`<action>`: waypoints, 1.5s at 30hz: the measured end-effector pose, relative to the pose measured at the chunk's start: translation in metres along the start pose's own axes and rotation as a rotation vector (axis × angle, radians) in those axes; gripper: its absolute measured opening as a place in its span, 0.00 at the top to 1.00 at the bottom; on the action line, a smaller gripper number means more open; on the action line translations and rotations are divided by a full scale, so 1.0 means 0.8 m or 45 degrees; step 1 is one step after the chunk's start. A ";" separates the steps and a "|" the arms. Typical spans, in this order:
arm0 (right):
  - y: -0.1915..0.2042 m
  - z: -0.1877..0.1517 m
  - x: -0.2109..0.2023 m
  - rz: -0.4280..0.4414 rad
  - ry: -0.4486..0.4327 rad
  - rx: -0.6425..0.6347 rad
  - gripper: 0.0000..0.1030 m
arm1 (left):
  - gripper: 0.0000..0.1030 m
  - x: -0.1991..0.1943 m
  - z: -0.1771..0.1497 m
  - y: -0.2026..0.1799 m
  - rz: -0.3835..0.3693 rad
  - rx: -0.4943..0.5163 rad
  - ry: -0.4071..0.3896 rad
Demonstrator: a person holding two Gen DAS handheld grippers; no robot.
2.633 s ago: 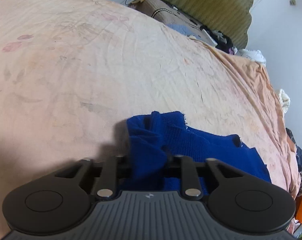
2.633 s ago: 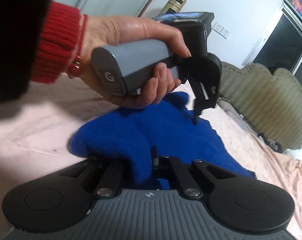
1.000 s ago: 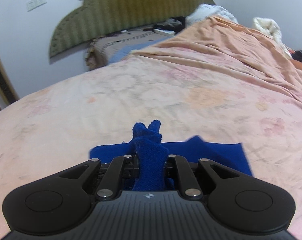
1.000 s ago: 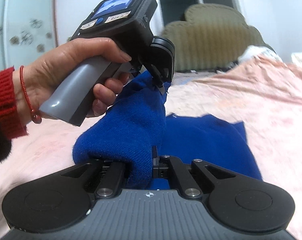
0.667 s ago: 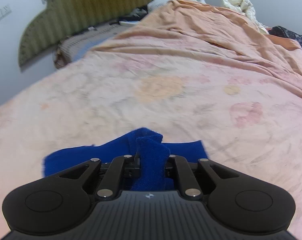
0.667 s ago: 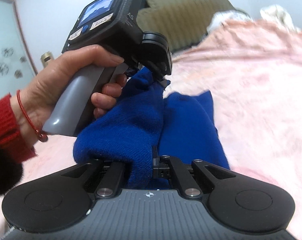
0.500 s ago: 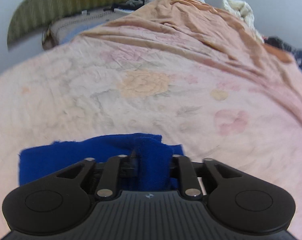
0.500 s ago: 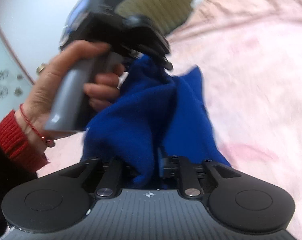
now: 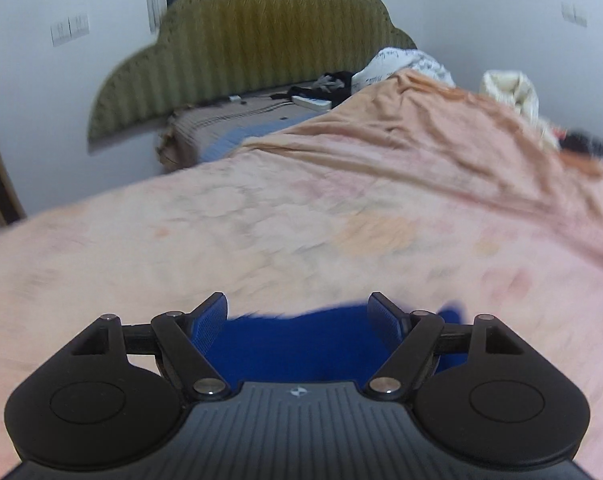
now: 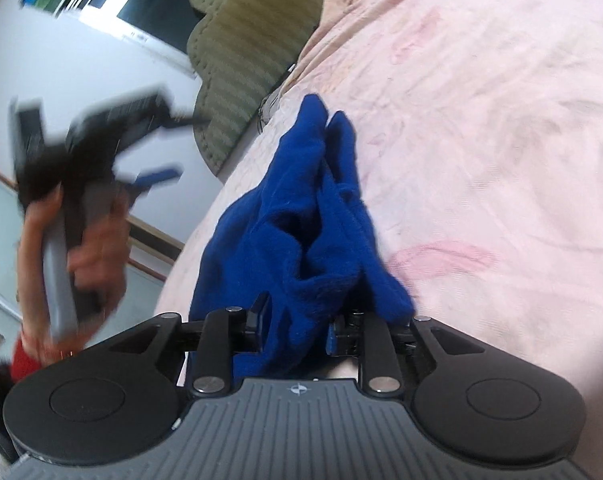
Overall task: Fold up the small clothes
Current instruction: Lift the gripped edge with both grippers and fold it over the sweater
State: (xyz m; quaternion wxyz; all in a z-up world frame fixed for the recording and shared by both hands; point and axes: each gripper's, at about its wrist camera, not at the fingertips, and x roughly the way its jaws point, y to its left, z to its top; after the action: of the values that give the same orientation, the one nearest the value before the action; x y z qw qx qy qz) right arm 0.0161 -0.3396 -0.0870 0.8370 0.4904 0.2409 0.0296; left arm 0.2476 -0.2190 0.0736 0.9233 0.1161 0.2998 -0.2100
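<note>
- The left gripper (image 9: 297,310) stood wide open, its jaws having just been opening; the blue knit garment (image 9: 301,344) lay low between the blue pads (image 9: 211,320) without either pressing on it; judged a release, so the folded part could settle.
- From the right wrist view the left gripper (image 10: 157,148) was seen raised clear of the cloth, blurred, in the person's hand (image 10: 81,248); nothing was in it.
- The right gripper (image 10: 297,320) was part open, its jaws having just been opening; a thick bunch of the blue knit garment (image 10: 301,220) sat between them; whether the pads still pinched could not be told.
- The garment lay rumpled on the pink floral bedspread (image 10: 481,140), ridged lengthwise; judged a fold just laid down and not yet smoothed.
</note>
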 end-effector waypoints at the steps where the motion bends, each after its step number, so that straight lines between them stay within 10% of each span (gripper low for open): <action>1: -0.004 0.001 -0.002 0.000 -0.007 0.014 0.71 | 0.25 -0.008 -0.015 0.004 0.024 0.028 -0.007; 4: -0.017 0.005 -0.010 -0.015 -0.012 0.032 0.91 | 0.25 -0.026 -0.056 0.017 0.035 0.049 -0.012; 9: -0.017 0.004 -0.011 -0.017 0.023 0.000 0.91 | 0.24 -0.046 -0.098 0.051 0.019 -0.023 0.016; 12: -0.004 0.016 -0.022 -0.046 0.057 -0.121 0.78 | 0.24 -0.046 -0.113 0.075 -0.046 -0.065 0.045; 14: 0.008 0.035 -0.032 -0.091 -0.004 -0.207 0.36 | 0.24 -0.036 -0.117 0.090 -0.108 -0.122 0.083; 16: 0.017 0.060 -0.024 -0.092 -0.043 -0.267 0.21 | 0.24 -0.021 -0.118 0.105 -0.191 -0.234 0.134; 25: 0.002 0.149 0.121 -0.026 0.252 -0.315 0.32 | 0.24 0.064 -0.105 0.140 -0.536 -0.594 0.239; 32: -0.006 0.179 0.181 0.124 0.347 -0.278 0.72 | 0.33 0.124 -0.102 0.157 -0.670 -0.846 0.221; 34: -0.007 0.184 0.193 0.135 0.359 -0.265 0.78 | 0.71 0.125 -0.097 0.148 -0.630 -0.754 0.215; 41: 0.031 0.194 0.178 0.214 0.253 -0.472 0.81 | 0.77 0.091 -0.074 0.125 -0.497 -0.495 -0.011; 45: 0.028 0.205 0.209 0.058 0.276 -0.431 0.69 | 0.73 0.110 -0.063 0.105 -0.368 -0.372 0.099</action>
State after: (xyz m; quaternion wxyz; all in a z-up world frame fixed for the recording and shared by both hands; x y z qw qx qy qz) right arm 0.2391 -0.4126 -0.0646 0.8757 0.3420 0.3101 0.1412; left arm 0.3250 -0.1552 -0.0121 0.8784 -0.0552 0.3759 -0.2899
